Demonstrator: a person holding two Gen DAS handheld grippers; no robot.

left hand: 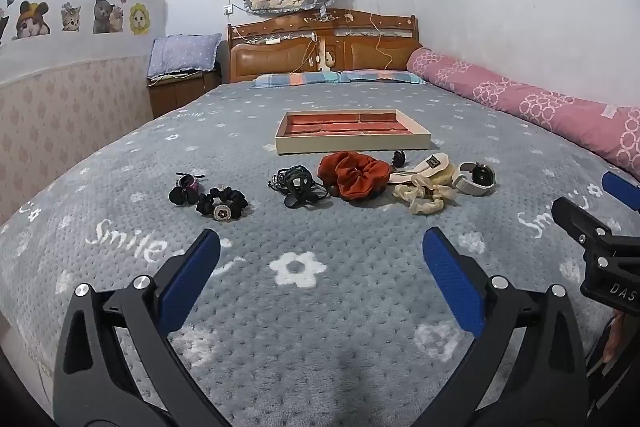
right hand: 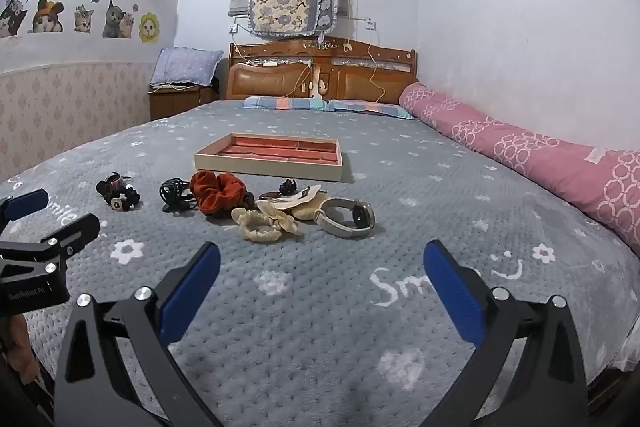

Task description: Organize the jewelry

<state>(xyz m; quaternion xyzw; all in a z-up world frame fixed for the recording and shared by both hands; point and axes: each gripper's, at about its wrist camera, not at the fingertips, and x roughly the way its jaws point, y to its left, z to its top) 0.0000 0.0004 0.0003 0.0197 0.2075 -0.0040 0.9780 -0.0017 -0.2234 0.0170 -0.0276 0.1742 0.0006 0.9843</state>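
Observation:
A beige tray with red compartments (left hand: 352, 143) (right hand: 268, 163) lies on the grey bed. In front of it lies a row of accessories: a black scrunchie with a charm (left hand: 222, 205) (right hand: 120, 201), a black hair clip (left hand: 298, 183) (right hand: 176, 197), a rust scrunchie (left hand: 354, 175) (right hand: 216, 195), a cream scrunchie (left hand: 422, 197) (right hand: 262, 225), a cream headband (left hand: 424, 167), and a watch with a beige band (left hand: 476, 179) (right hand: 348, 219). My left gripper (left hand: 322, 251) is open and empty, short of the row. My right gripper (right hand: 322, 251) is open and empty, near the watch.
A grey blanket with white flowers (left hand: 296, 267) covers the bed. A pink rolled quilt (left hand: 540, 107) (right hand: 540, 155) lies along the right wall. Pillows (left hand: 340, 78) and a wooden headboard (left hand: 320, 43) are at the far end. A nightstand (left hand: 180, 87) stands at the left.

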